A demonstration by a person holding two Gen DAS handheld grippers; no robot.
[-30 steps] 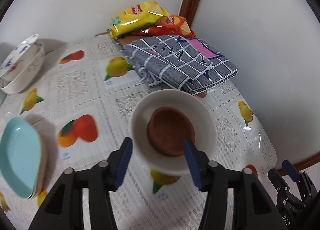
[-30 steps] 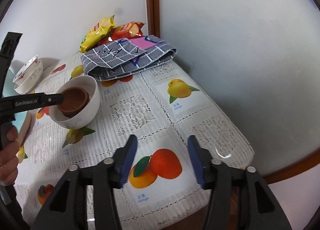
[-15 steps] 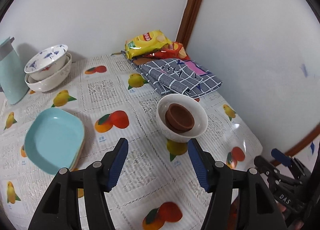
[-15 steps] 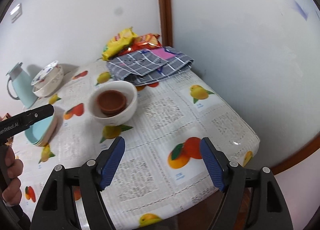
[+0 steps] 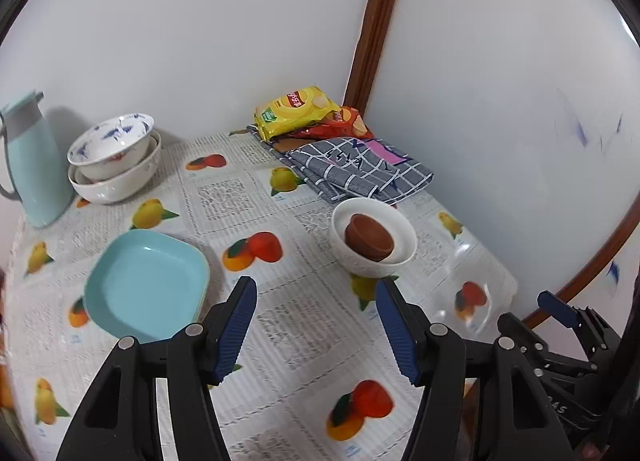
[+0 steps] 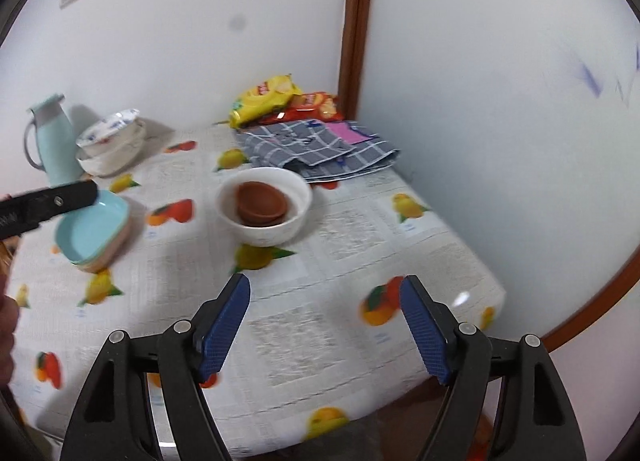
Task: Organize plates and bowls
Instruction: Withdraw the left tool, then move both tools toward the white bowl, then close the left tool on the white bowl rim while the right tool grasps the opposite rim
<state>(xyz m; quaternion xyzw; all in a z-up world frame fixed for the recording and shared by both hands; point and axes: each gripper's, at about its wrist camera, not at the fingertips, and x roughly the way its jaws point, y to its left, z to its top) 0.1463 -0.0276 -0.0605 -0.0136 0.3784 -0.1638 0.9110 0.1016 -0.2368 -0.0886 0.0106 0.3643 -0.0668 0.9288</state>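
A white bowl [image 5: 374, 261] with brown bowls [image 5: 368, 241] nested inside stands on the table; it also shows in the right wrist view [image 6: 264, 227] with the brown bowls [image 6: 262, 203]. A stack of teal plates [image 5: 146, 287] [image 6: 94, 231] sits at the left. Two stacked white patterned bowls [image 5: 114, 167] [image 6: 110, 143] stand at the back left. My left gripper [image 5: 316, 307] is open and empty, raised in front of the white bowl. My right gripper [image 6: 324, 309] is open and empty above the table's front.
A light teal jug [image 5: 34, 165] stands at the back left. A folded grey checked cloth [image 5: 360, 171] and snack bags [image 5: 298, 111] lie in the back corner. The fruit-print tablecloth [image 5: 296, 321] covers the table; walls close off the back and right.
Both grippers have pulled back and up from the white bowl, which stays on the table. The view has widened to take in the jug and stacked bowls.
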